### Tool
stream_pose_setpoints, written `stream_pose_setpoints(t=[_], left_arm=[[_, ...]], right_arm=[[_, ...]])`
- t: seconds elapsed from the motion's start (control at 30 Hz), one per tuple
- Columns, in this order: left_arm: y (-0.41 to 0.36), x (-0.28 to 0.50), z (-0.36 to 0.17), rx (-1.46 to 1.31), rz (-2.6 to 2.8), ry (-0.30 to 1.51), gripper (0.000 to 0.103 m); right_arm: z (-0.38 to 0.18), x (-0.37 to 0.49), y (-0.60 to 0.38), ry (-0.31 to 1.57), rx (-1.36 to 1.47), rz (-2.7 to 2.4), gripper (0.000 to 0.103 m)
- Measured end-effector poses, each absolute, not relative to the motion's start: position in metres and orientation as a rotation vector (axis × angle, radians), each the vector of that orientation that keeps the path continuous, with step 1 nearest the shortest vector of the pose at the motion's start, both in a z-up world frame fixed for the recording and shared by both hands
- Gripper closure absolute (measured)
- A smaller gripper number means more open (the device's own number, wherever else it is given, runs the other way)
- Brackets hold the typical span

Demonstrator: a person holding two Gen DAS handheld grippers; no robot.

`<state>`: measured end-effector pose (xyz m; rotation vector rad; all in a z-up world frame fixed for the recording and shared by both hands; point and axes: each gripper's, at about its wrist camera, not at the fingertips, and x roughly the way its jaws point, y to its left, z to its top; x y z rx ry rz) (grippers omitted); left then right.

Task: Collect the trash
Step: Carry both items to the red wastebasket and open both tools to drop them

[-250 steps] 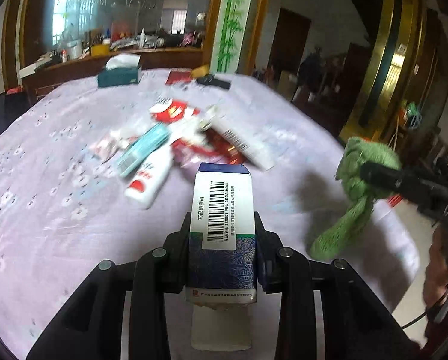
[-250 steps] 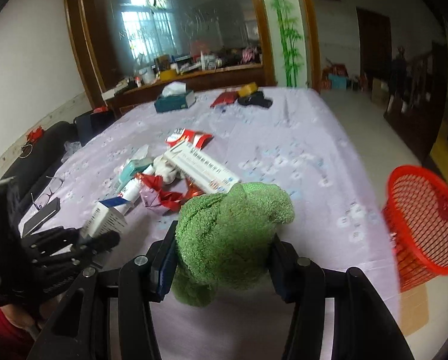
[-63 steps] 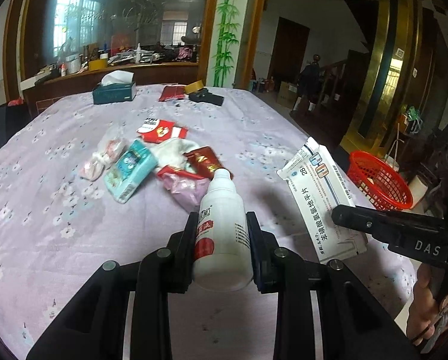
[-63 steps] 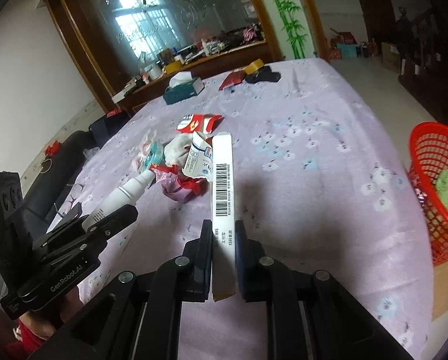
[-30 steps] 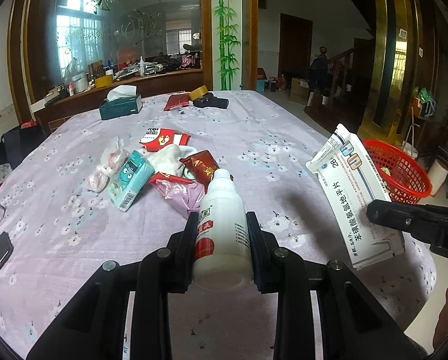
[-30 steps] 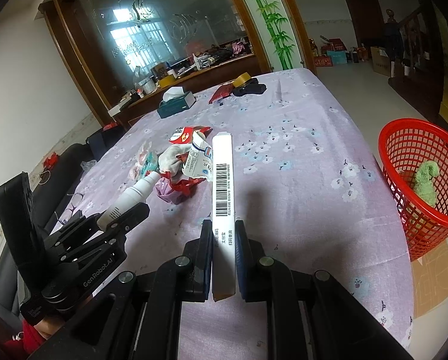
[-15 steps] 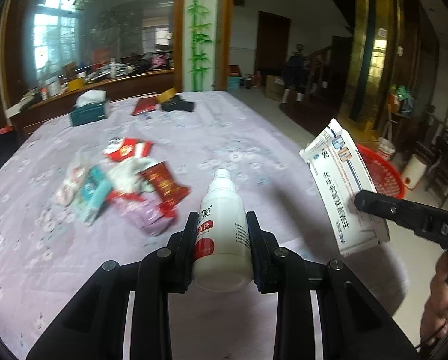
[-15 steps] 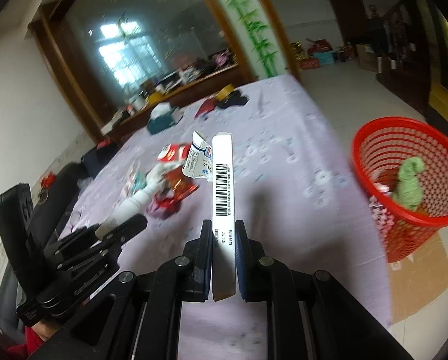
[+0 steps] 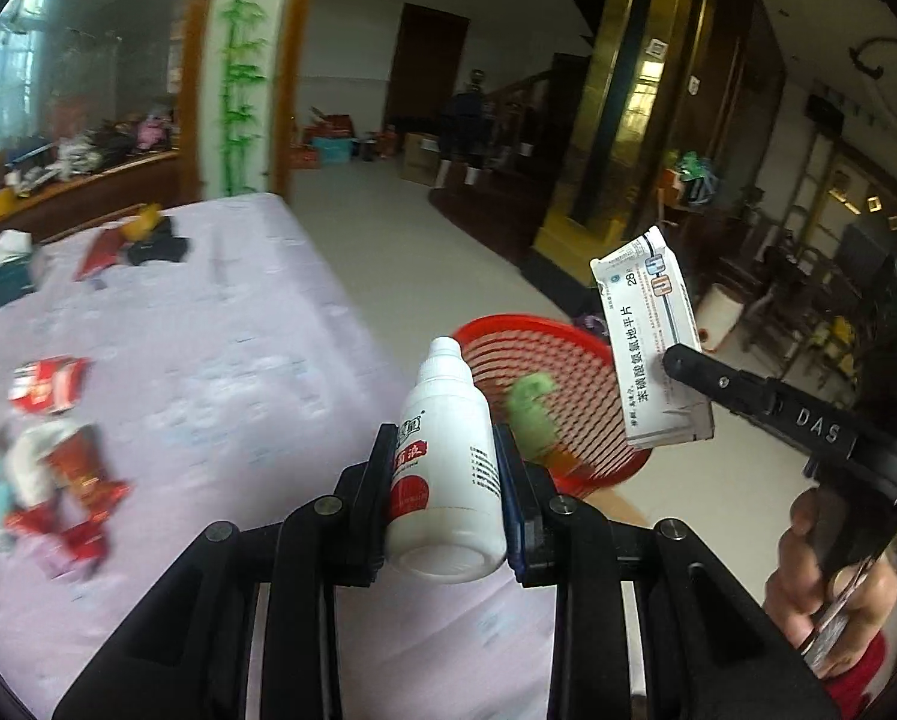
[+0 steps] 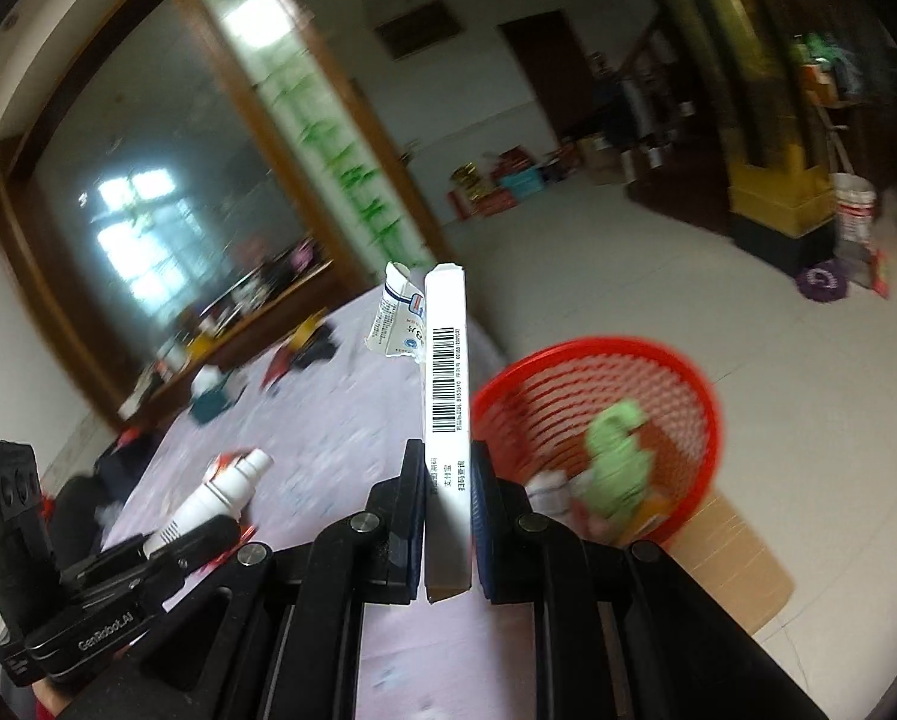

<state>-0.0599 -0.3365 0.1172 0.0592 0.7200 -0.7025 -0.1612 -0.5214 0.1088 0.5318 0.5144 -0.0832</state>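
Note:
My left gripper (image 9: pixel 445 468) is shut on a white plastic bottle (image 9: pixel 445 468) with a red label, held above the table's right edge. The right gripper (image 10: pixel 445 480) is shut on a flat white medicine box (image 10: pixel 445 396), seen edge-on with its barcode. In the left wrist view that same box (image 9: pixel 649 348) hangs over the red mesh basket (image 9: pixel 568 384) on the floor. The basket (image 10: pixel 676 384) holds a green cloth (image 10: pixel 616 462) and some other trash. The bottle (image 10: pixel 214 504) also shows at the lower left of the right wrist view.
Red wrappers and packets (image 9: pixel 58 468) lie on the lilac flowered tablecloth (image 9: pixel 220 372). A teal tissue box (image 9: pixel 4 276) and dark items stand at its far end. A cardboard sheet (image 10: pixel 730 564) lies under the basket. Furniture and boxes line the tiled floor beyond.
Both grippers have swung right and risen, from over the table toward the red basket, each keeping its grip. The basket now sits near the centre of both views.

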Motion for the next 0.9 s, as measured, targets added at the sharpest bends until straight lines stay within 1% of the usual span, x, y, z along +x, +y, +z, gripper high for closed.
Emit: stream_pose_setpoints(t=[0.23,0.27,0.3,0.33,0.37,0.43,0.7,0.83,0.9], left_arm=[[-0.413,-0.027,0.100,0.038,-0.747,0.762,0.074],[-0.422,-0.022,0.097,0.030,-0.763,0.770,0.069],[-0.430,-0.017,0.093,0.030,-0.760,0.786,0.060],[-0.434,-0.013,0.090,0.029,-0.749,0.800,0.041],[-0.435,-0.010,0.089,0.019,-0.739,0.803,0.038],[-0.430,-0.011,0.090,0.017,-0.733,0.793,0.038],[-0.362,-0.037,0.099,0.055,-0.655,0.736,0.037],[-0.318,-0.048,0.099,0.058,-0.599,0.732,0.037],[-0.295,-0.051,0.100,0.054,-0.573,0.722,0.037]], right_arm=[[0.096,-0.147,-0.570,0.528,0.566,-0.167,0.088],[0.093,-0.144,-0.574,0.537,0.565,-0.176,0.088],[0.090,-0.141,-0.579,0.551,0.563,-0.183,0.087],[0.087,-0.137,-0.583,0.561,0.565,-0.186,0.085],[0.083,-0.134,-0.586,0.569,0.562,-0.190,0.079],[0.076,-0.131,-0.592,0.595,0.560,-0.211,0.070],[0.086,-0.148,-0.571,0.570,0.553,-0.141,0.069],[0.091,-0.143,-0.541,0.588,0.510,-0.075,0.054],[0.092,-0.135,-0.517,0.615,0.499,-0.017,0.053]])
